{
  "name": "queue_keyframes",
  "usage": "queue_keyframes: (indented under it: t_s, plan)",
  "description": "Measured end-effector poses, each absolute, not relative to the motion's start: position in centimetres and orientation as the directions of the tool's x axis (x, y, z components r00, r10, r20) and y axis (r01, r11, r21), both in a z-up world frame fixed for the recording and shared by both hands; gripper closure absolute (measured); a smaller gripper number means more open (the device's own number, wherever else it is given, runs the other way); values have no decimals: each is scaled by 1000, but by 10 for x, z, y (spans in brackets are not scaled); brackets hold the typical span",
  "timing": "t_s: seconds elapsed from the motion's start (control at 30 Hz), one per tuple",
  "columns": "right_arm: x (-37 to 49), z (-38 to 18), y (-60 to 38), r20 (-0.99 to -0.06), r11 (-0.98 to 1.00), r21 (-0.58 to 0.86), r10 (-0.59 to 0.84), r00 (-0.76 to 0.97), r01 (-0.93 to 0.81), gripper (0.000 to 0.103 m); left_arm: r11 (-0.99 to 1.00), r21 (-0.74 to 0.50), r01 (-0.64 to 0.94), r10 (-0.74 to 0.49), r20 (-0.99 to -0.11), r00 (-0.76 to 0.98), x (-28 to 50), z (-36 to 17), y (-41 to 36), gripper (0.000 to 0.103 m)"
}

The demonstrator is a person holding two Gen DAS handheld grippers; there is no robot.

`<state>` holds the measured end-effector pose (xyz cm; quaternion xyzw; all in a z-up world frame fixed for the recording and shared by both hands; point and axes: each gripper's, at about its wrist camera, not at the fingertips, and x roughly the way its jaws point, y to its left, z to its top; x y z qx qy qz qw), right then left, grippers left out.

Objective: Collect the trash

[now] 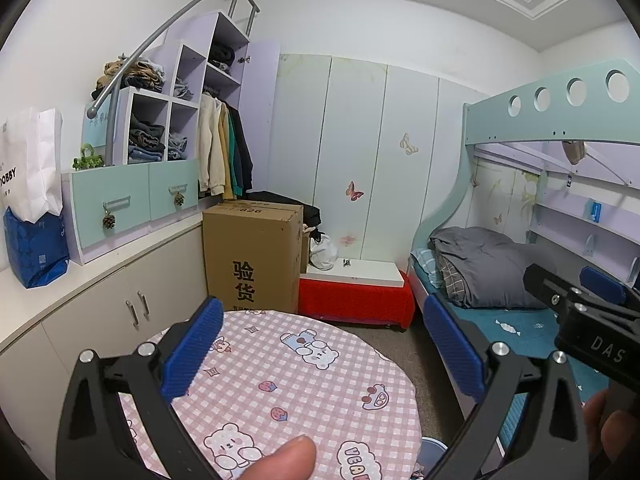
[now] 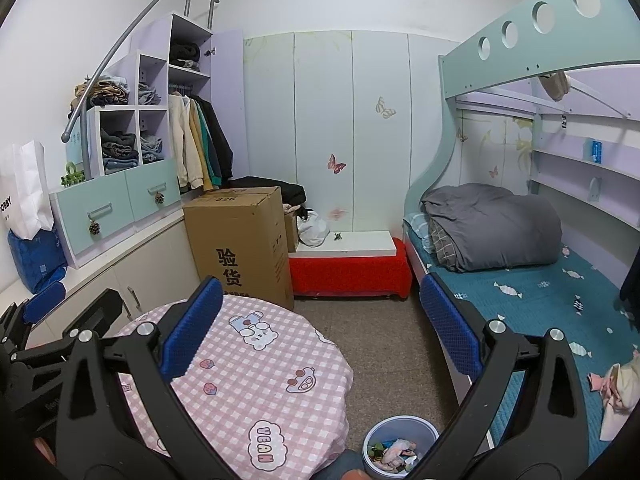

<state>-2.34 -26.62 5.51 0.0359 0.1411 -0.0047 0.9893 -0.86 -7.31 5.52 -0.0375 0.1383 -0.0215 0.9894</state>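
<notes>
A light blue trash bin stands on the floor between the round table and the bed, holding several crumpled scraps. Its rim barely shows in the left wrist view. A crumpled pink and cream wad lies on the teal bedspread at the right edge. My left gripper hovers open over the pink checked tablecloth, nothing between its blue pads. My right gripper is open and empty too, above the floor beside the table. Each gripper shows in the other's view: right gripper, left gripper.
A large cardboard box stands behind the table, next to a red-covered low bench. Cabinets with drawers and shelves of clothes line the left wall. A bunk bed with a grey duvet fills the right. Carpeted floor runs between.
</notes>
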Motion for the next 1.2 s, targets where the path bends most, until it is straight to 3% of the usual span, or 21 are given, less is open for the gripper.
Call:
queue_keyframes:
  t_s: [1.2]
  plan:
    - [-19, 55, -261, -295, 996, 85, 4, 956, 22, 6, 998, -58, 27, -42, -272, 961, -7, 56, -78, 5]
